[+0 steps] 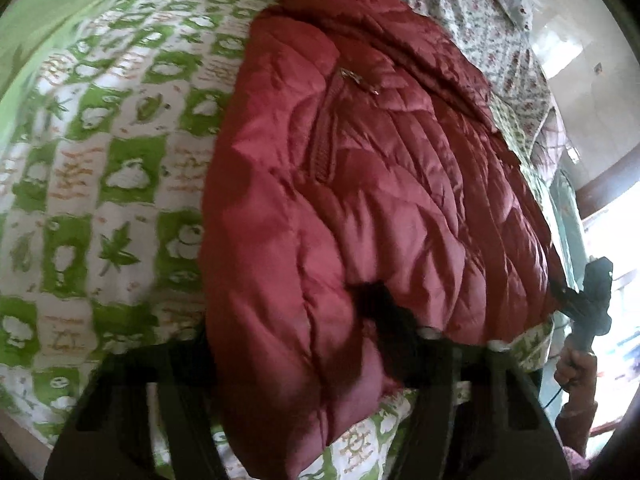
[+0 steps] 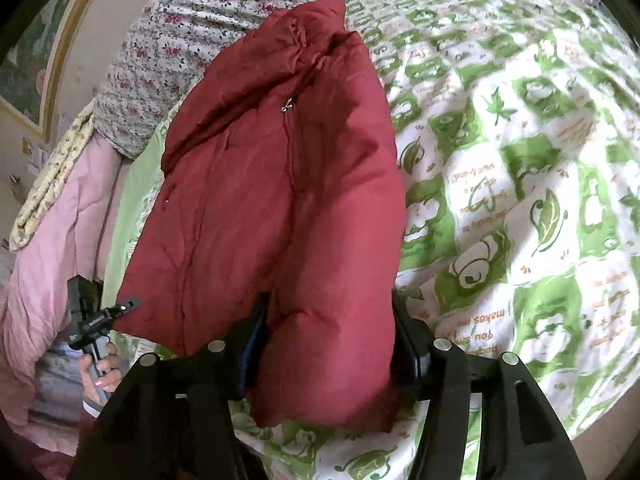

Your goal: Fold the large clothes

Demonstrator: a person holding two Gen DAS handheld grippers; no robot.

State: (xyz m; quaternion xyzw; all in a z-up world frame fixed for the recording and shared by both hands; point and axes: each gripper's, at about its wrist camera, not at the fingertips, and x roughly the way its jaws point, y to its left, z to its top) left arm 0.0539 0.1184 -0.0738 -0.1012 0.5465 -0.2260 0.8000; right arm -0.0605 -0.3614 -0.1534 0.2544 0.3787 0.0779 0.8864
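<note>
A red padded jacket point(image 1: 360, 200) lies folded lengthwise on a bed with a green and white patterned sheet point(image 1: 100, 168), its near end bunched between the fingers of both tongs. The left tongs point(image 1: 304, 344) have the near hem between their fingers, but the jacket covers both tips and blur hides the contact, so a grip cannot be told. The right tongs point(image 2: 328, 320) straddle another fold; the fingers point(image 2: 404, 320) stand against the cloth on each side, the tips partly buried, and pressing cannot be told.
</note>
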